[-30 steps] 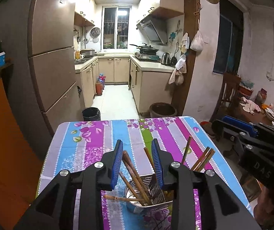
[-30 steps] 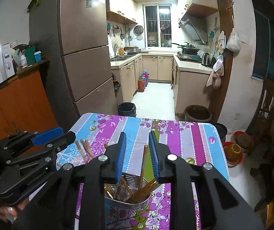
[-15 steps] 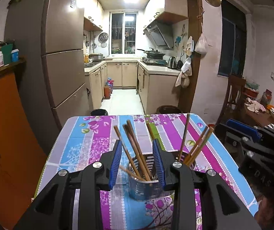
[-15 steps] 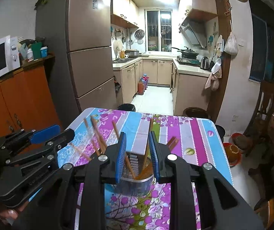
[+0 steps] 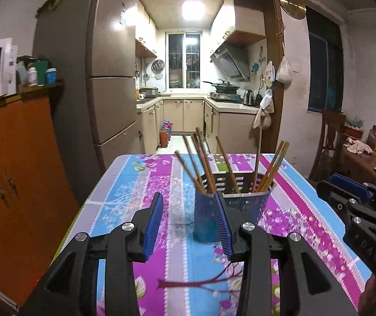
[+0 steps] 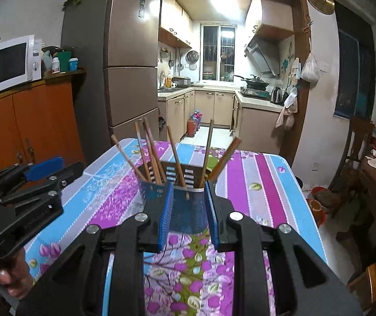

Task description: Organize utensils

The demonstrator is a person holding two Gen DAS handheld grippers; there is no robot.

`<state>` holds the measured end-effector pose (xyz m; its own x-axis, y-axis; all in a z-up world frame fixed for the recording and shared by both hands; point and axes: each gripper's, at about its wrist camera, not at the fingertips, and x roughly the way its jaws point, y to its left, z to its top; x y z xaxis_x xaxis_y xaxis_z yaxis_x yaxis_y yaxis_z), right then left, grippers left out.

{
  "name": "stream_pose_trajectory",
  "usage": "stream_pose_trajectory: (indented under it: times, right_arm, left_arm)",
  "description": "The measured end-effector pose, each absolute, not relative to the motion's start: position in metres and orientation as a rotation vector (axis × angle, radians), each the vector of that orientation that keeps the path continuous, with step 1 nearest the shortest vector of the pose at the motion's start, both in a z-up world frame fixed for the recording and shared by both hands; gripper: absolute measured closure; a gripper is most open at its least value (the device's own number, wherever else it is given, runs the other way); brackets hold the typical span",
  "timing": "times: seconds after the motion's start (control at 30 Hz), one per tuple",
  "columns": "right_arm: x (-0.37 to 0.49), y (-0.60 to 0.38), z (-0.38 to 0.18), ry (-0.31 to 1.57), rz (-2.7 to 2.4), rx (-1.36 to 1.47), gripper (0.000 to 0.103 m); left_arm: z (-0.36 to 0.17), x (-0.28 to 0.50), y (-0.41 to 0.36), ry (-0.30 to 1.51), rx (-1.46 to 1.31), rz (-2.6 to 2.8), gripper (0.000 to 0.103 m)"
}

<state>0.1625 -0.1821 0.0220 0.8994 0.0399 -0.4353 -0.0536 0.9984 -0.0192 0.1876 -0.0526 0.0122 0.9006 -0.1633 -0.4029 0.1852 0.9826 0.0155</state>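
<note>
both tools hang low over the near end of a surface (image 5: 140,181) draped in a striped, flowered cloth. left tool (image 5: 188,226) has its blue pads parting, a moderate gap between them; the right pad (image 5: 221,218) stands in front of a metal utensil holder's left side, whether touching it i cannot tell, and the holder is not clamped. right tool (image 6: 189,210) keeps a narrow gap, its pads level with the near face of the utensil holder (image 6: 185,208), nothing pinched between them. the holder stands upright mid-surface, perforated at the back, with wooden chopsticks (image 5: 203,158) fanned out of it at slants, some leaning left, some right. beyond the far edge, a tall refrigerator (image 6: 132,65) and a lit kitchen. far left, a microwave (image 6: 6,64) tops an orange cabinet (image 6: 38,121).
</note>
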Motion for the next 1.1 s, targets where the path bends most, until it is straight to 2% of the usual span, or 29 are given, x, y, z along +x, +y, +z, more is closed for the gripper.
stream_pose_trajectory:
  times: [0.27, 0.33, 0.43, 0.8, 0.9, 0.97, 1.1]
  right_arm:
    - [0.112, -0.176, -0.004, 0.420, 0.039, -0.031, 0.080]
    - [0.100, -0.172, -0.010, 0.413, 0.030, -0.045, 0.080]
    - [0.087, -0.170, -0.016, 0.402, 0.027, -0.053, 0.064]
    - [0.050, -0.184, -0.037, 0.414, -0.029, -0.031, 0.063]
    - [0.042, -0.184, -0.041, 0.410, -0.040, -0.032, 0.052]
    - [0.036, -0.183, -0.042, 0.398, -0.049, -0.030, 0.038]
    - [0.028, -0.181, -0.041, 0.353, -0.085, -0.029, 0.017]
  left_arm:
    - [-0.016, 0.129, -0.049, 0.377, 0.081, -0.174, 0.050]
    - [-0.024, 0.116, -0.048, 0.378, 0.085, -0.178, 0.042]
    - [-0.033, 0.099, -0.049, 0.361, 0.099, -0.169, 0.032]
    - [-0.043, 0.061, -0.033, 0.340, 0.103, -0.099, 0.029]
    - [-0.045, 0.056, -0.031, 0.337, 0.117, -0.085, 0.025]
    - [-0.048, 0.053, -0.029, 0.336, 0.116, -0.081, 0.023]
    - [-0.051, 0.047, -0.025, 0.345, 0.088, -0.083, 0.016]
